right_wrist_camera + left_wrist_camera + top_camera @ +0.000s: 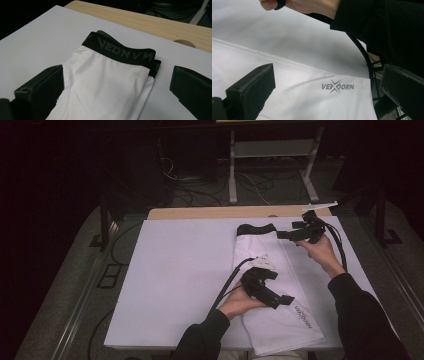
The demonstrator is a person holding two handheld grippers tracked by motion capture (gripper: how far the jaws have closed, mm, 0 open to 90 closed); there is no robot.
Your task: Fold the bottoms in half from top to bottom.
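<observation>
A pair of white stretch-fabric trousers [272,285], folded lengthwise into a long strip with a black printed waistband [120,51], lies flat on the white-covered table [175,270], to the right of its middle. The waistband is at the far end, near the bare wooden edge [140,21] of the table; the hem end with a small grey logo [337,86] points toward the person.

The left gripper [285,300] hovers over the lower half of the trousers, its jaws spread wide with nothing between them, the logo lying on the cloth beyond them. The right gripper [281,234] is held beside the waistband end, its jaws also wide apart and holding nothing, the cloth lying flat below. A black cable [225,287] trails from the left gripper across the table.
</observation>
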